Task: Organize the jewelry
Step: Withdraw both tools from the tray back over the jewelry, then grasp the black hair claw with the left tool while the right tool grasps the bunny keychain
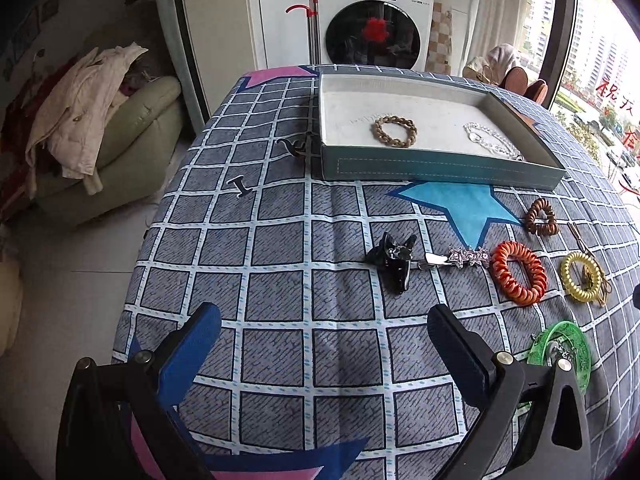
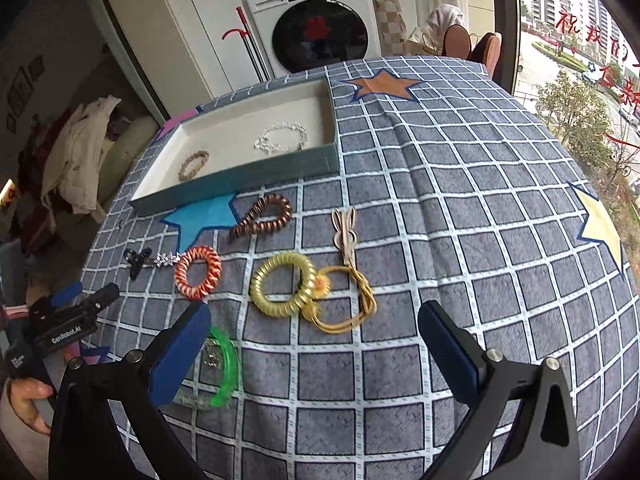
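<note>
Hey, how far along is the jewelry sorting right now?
Early stage. Done: a braided bracelet and a clear bead bracelet lie in the tray. In hand: nothing; the left tongs and right tongs are both open above the cloth. Left: black claw clip, star clip, orange coil tie, brown coil tie, yellow coil tie, rabbit clip and green bangle.

We see a grey cloth [image 2: 460, 208] with white checks and blue, orange, yellow stars, a teal box [image 1: 440, 168] white inside, an orange coil hair tie [image 2: 198, 273], a yellow coil hair tie [image 2: 282, 289], a brown coil hair tie [image 2: 264, 216], a green bangle [image 2: 226, 368], a black claw clip [image 1: 394, 266]
</note>
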`<state>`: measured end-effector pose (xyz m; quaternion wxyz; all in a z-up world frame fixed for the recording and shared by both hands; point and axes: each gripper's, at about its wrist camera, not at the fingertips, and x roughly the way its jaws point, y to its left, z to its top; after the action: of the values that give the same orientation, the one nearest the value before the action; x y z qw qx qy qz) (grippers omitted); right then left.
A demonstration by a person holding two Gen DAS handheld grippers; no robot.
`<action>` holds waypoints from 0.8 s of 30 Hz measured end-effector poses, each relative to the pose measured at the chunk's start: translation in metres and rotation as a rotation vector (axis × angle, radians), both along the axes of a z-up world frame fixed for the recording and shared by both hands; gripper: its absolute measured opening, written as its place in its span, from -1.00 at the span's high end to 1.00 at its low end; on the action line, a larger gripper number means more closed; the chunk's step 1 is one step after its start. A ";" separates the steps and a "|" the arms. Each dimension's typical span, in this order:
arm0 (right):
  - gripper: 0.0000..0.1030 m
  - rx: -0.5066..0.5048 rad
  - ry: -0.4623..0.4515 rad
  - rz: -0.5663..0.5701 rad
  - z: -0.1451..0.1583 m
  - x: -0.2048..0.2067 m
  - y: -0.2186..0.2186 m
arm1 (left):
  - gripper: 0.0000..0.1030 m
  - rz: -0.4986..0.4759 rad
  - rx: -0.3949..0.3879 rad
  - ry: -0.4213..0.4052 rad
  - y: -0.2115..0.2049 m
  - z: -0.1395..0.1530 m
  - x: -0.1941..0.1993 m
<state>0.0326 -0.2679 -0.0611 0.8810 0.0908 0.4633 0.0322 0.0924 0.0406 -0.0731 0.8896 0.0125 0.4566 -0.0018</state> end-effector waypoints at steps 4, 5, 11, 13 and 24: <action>-1.00 -0.048 0.007 -0.026 -0.004 -0.002 -0.008 | -1.00 0.015 0.007 0.002 -0.002 0.001 0.005; -1.00 -0.048 0.011 -0.033 -0.004 -0.001 -0.010 | -1.00 0.028 0.012 0.013 -0.004 0.000 0.008; -1.00 -0.079 0.020 -0.067 -0.009 0.002 -0.018 | -1.00 0.027 0.021 0.037 -0.009 -0.007 0.013; -1.00 -0.084 0.026 -0.076 -0.010 0.005 -0.021 | -1.00 0.026 0.027 0.035 -0.009 -0.007 0.014; -0.76 -0.040 0.037 -0.084 -0.008 0.042 -0.024 | -1.00 0.023 0.038 0.046 -0.012 -0.011 0.029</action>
<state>0.0744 -0.2917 -0.0688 0.8745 0.0930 0.4757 -0.0158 0.1213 0.0290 -0.0842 0.8785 0.0239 0.4769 0.0167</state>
